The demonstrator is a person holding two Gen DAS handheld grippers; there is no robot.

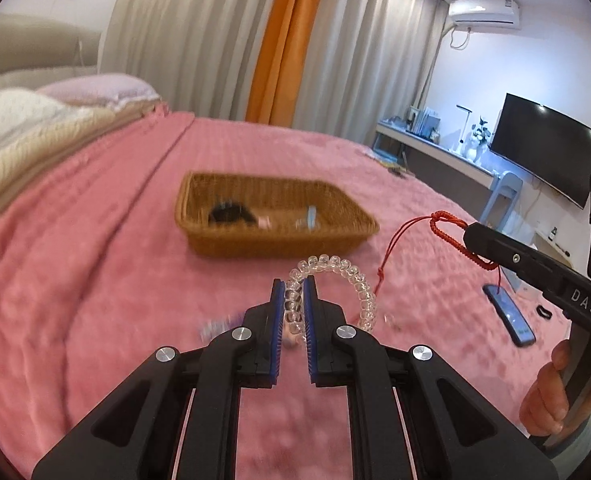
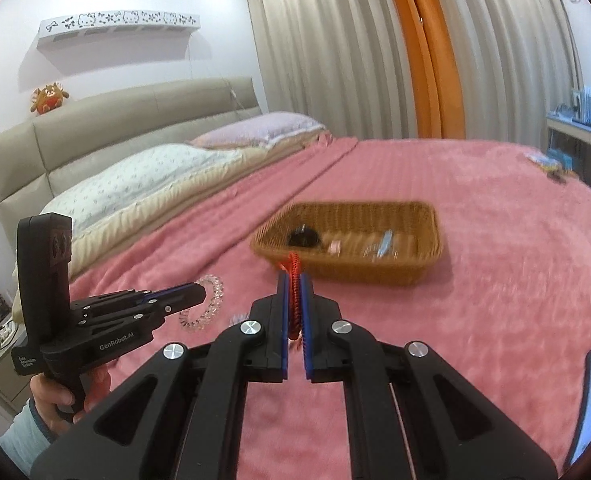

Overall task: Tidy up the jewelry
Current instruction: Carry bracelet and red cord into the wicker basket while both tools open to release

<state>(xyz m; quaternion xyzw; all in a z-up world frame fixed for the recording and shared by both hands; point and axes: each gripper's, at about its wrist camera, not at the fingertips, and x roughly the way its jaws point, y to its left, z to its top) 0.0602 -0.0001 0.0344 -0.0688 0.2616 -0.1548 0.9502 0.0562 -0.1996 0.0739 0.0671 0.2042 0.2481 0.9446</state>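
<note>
open pink blanket (image 2: pixel 475 300) is seen on every side of the wicker basket (image 2: pixel 351 268), with bare room between it and both grippers. the basket's top is uncovered, though its floor is partly taken by small items. near the basket's right front, a phone (image 1: pixel 509 314) lies flat. pillows (image 2: pixel 143 184) are banked well to the basket's left.

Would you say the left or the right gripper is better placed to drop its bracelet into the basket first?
Probably the right gripper: its red cord bracelet already overlaps the wicker basket rim in its own view. The left gripper, holding the clear bead bracelet, looks farther back.
</note>
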